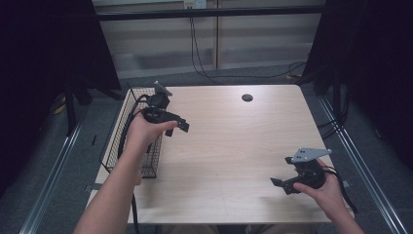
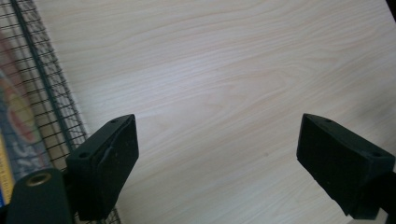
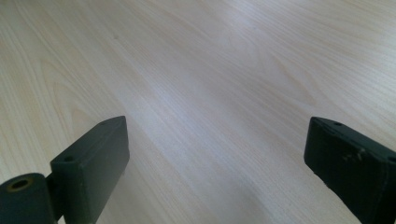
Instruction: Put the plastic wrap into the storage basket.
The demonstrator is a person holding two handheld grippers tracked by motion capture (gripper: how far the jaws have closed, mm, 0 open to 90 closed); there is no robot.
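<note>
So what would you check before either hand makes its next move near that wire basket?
1. Left gripper jaws open, nothing between them: ok.
2. Right gripper jaws open and empty: ok.
3. Left gripper beside the wire basket, jaws over bare wood: ok.
4. Tabletop bare between the two grippers: ok.
5. What lies in the basket: something colourful behind the mesh, too blurred to name: cannot tell.
6. Cable trailing from the left gripper over the basket, snagged or not: cannot tell.

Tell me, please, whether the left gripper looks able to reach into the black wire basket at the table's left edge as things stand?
Probably yes. The left gripper hangs just beside the black wire basket, its jaws open and empty, and the basket's top is open, with nothing between them.
</note>
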